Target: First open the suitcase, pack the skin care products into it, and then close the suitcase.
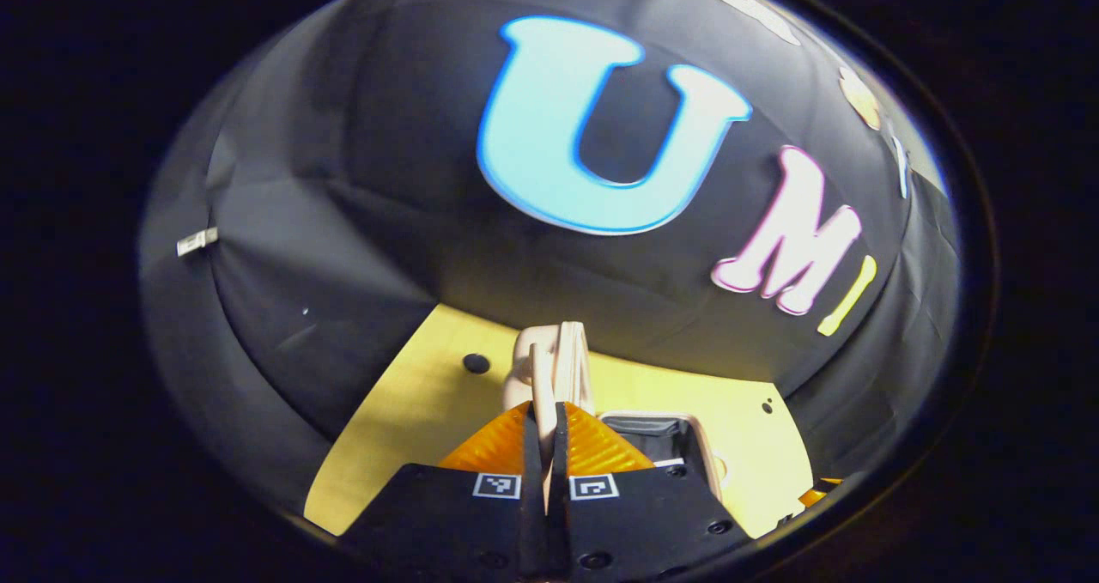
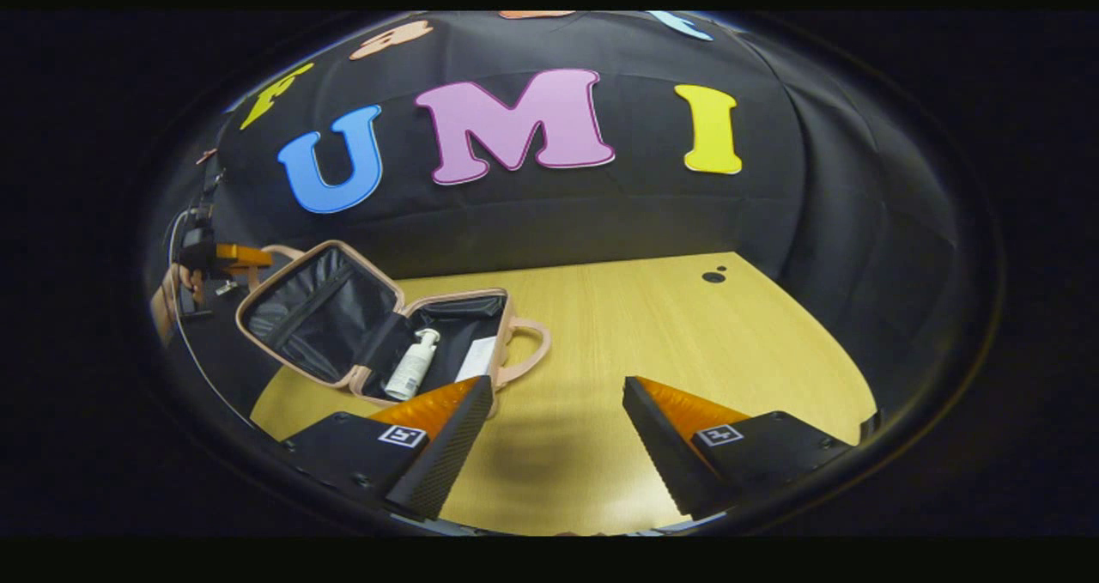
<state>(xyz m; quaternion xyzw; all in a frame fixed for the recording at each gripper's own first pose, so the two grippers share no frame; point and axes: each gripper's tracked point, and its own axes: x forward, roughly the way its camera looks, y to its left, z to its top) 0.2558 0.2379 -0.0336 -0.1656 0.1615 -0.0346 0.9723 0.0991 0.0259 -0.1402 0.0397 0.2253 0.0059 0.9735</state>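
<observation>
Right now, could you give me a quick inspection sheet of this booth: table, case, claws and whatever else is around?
Surface: yellow wooden table, with small dark holes in it.
Job's things: pink suitcase lies open, lid tilted back; a white pump bottle and a white box lie inside.
Clutter: nothing seen.
Claws: left claw is shut on the lid's handle; right claw is open over bare table, holding nothing.
Cables: a thin cable hangs by the left claw.
Surroundings: black cloth wall behind and beside the table.
</observation>
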